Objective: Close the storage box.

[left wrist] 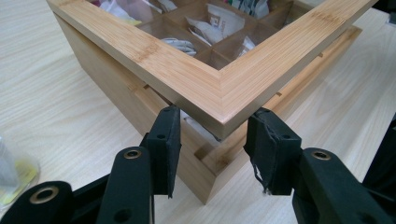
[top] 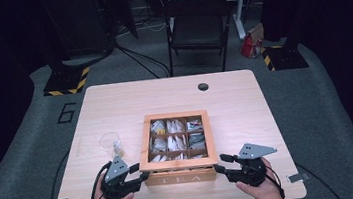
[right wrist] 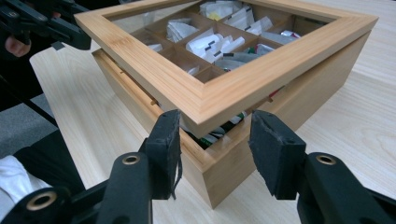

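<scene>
Near edge: we are holding the left hand-held gripper (top: 142, 176) and the right hand-held gripper (top: 221, 166) at the front corners of the tea box (top: 180, 175), one to each side, jaws pointing inward.

Left hand-held gripper: jaws are standing apart, empty, straddling the lid (left wrist: 219, 95) at its near-left corner; the pads (left wrist: 169, 144) are sitting just beside the wood, and we cannot tell whether they touch.

Right hand-held gripper (right wrist: 215, 147): jaws likewise parted and empty, flanking the near-right lid corner.

Box: sitting mid-table toward our side. The glass-paned lid is resting slightly raised at the front, a gap showing above the base. We are judging both grippers equally near, the lid lying just ahead of and between each pair of jaws.

Inside: tea bags (right wrist: 219, 44) in compartments.

Left: a glass (top: 111, 144).

Beyond: bare table (top: 164, 96).
</scene>
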